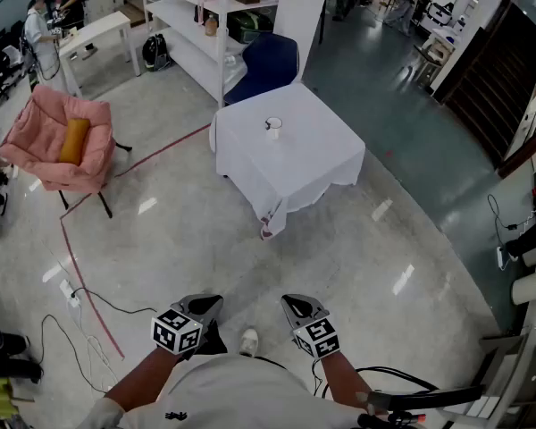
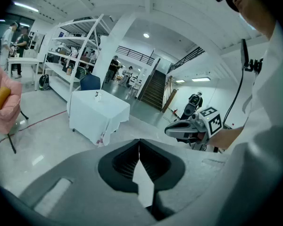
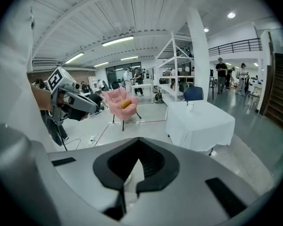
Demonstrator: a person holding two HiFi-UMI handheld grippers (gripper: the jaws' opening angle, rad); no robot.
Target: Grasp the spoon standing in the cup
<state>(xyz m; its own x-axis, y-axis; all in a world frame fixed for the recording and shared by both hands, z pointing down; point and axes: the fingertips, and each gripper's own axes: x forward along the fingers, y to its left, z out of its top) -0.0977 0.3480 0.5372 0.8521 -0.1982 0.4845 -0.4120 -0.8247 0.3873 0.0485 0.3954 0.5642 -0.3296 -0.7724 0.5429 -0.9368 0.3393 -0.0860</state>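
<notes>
Cup point(image 1: 273, 128): upright on white tabletop point(image 1: 317, 155).
Left hand-held gripper point(image 1: 207, 304): clenched, empty.
Right hand-held gripper point(image 1: 293, 306): clenched, empty, well apart from cup.

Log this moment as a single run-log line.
stage: standing back from table | left gripper: shut, empty | right gripper: shut, empty | cup: on white-clothed table, far ahead, untouched

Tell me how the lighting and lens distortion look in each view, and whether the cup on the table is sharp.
Head view: even overhead light, white glare patches on the glossy floor; the cup is small yet distinct. Left gripper view: strong fisheye bowing, dark corners, cup a mere speck. Right gripper view: same bowing, bright ceiling tubes, cup equally tiny.
</notes>
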